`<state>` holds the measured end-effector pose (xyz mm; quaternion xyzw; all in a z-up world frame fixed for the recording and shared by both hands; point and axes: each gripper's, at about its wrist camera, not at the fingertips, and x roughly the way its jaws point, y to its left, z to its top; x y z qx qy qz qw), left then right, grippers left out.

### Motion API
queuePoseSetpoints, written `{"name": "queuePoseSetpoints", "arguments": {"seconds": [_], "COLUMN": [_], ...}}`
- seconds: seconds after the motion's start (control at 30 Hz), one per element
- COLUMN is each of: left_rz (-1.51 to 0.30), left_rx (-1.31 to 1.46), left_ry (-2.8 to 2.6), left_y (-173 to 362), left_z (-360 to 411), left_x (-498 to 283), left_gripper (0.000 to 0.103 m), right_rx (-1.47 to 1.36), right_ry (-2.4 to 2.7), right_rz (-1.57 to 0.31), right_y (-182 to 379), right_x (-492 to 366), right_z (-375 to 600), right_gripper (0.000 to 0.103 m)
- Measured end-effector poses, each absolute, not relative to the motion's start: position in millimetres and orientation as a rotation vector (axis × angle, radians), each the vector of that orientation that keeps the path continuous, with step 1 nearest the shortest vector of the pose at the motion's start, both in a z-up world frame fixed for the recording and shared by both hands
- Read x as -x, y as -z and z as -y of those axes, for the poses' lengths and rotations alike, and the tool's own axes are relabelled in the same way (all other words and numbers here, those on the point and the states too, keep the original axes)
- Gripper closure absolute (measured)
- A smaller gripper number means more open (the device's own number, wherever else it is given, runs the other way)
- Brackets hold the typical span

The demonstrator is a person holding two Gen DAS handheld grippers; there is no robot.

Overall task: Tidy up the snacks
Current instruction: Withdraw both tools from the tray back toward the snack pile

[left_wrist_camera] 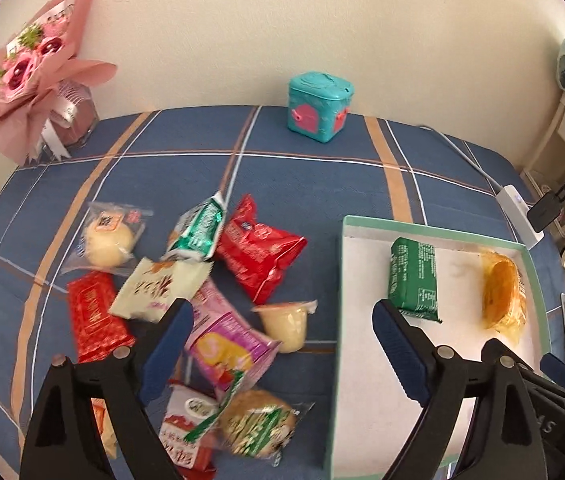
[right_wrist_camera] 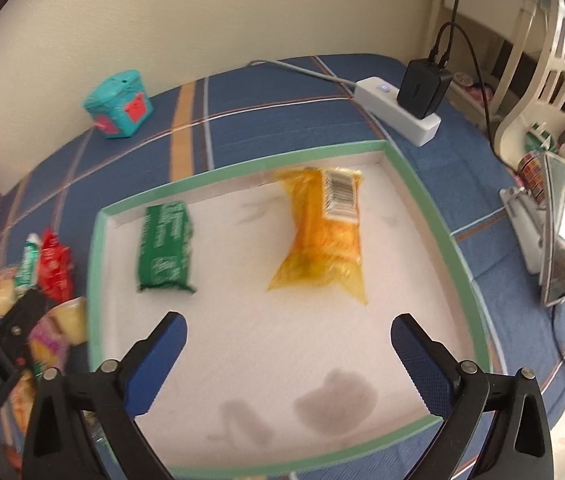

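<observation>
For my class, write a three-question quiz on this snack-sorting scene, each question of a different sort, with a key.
1. True or false: the green packet lies inside the green-rimmed box.
2. Multiple choice: what stands plugged into the white power strip? A) a black adapter B) a lamp C) a phone
3. Fill in: the right tool hovers over the box with its jaws ____.

Key:
1. True; it lies beside the yellow packet.
2. A; the black adapter sits on the strip.
3. Open; it holds nothing. The left tool is also open, above the loose snacks on the blue cloth.
</observation>
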<state>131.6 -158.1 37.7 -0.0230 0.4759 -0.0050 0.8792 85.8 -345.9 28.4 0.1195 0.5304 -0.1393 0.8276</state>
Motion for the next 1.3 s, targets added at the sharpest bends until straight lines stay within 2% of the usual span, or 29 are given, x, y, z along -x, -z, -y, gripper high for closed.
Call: {"name": "queuePoseSetpoints", "arguments": {"seconds": [0.67,0.87,1.13,1.3], "left_rz": [-0.956,-0.978,-1.187,-1.186], "left_rx": [-0.016,0.059,0.129,0.218], "left_ry": [-0.109,-0.100,-0.200,-0.257], "left_y": [-65,-65,-25,-20], "left_z": [127,110,60,27], "left_x": [-79,-70,-75,-73], "left_gripper": [0.012,0.012,0.012,0.012], "right_rx": [-0.262,-0.280,-0.293,-0.276], "right_ry": [0.187,0.138,0.134,0.063], "right_rz": [-1.021,-1.017,-1.094,-1.158], "right_y": [-62,-61,-42,-25], "right_x": [-30,-22,-25,-30], "right_z": [299,284,256,224], "right_gripper": [0.000,0.000,0.000,0.000]}}
